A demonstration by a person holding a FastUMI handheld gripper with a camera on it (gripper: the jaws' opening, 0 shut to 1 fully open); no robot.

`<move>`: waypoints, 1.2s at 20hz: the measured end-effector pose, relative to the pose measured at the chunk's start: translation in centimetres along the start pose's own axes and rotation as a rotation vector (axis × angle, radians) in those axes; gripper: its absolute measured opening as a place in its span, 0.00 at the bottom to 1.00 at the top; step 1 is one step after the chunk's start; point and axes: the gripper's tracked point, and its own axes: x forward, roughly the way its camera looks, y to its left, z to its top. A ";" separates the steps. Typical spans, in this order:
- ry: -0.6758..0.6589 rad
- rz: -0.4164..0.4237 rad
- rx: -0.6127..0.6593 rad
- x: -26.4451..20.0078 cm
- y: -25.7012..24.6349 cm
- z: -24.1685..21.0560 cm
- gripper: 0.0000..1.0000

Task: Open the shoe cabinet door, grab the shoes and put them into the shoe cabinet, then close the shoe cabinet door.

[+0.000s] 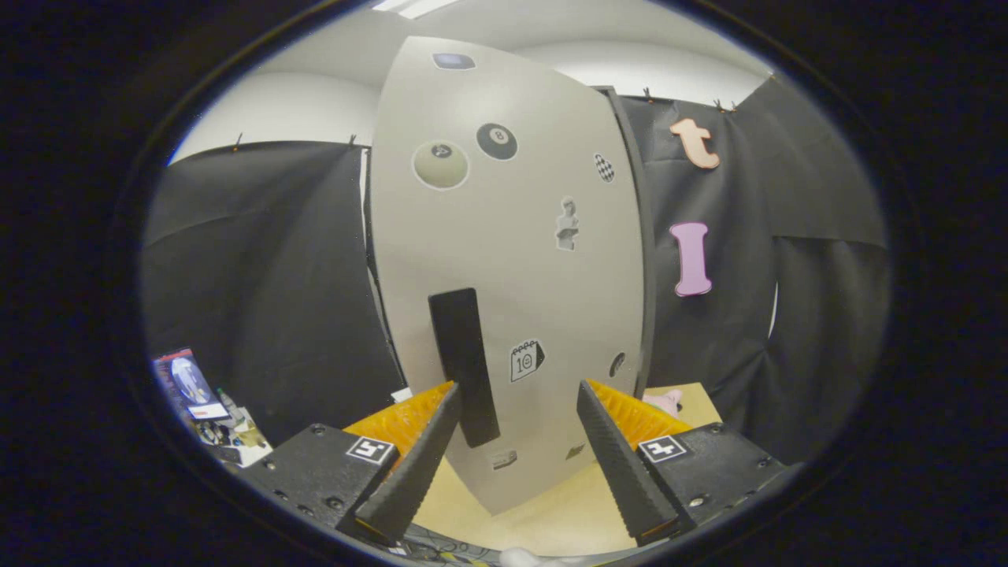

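Observation:
The shoe cabinet door (504, 260) is a pale grey panel with several stickers, standing just ahead of my fingers. Its black upright handle (465, 366) runs down the door's lower left part, close against the inner side of my left finger (417, 465). My gripper (520, 402) is open, both fingers spread wide, with the handle's lower end in the gap near the left finger and nothing pressed. The door's hinge edge and dark cabinet frame (642, 236) lie to the right. A pink shoe (665, 402) peeks out beyond the right finger on the wooden surface (551, 512).
Black cloth walls stand on both sides of the cabinet. A small clutter of objects with a screen (197, 394) sits low on the left, past the left finger. The light wooden tabletop runs under the door's bottom corner.

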 end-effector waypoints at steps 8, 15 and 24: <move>0.010 -0.027 -0.050 0.0 2.4 -0.2 0.98; -0.009 -0.083 -0.052 -1.9 3.0 1.1 0.98; -0.112 -0.196 -0.058 -7.1 2.6 3.2 0.98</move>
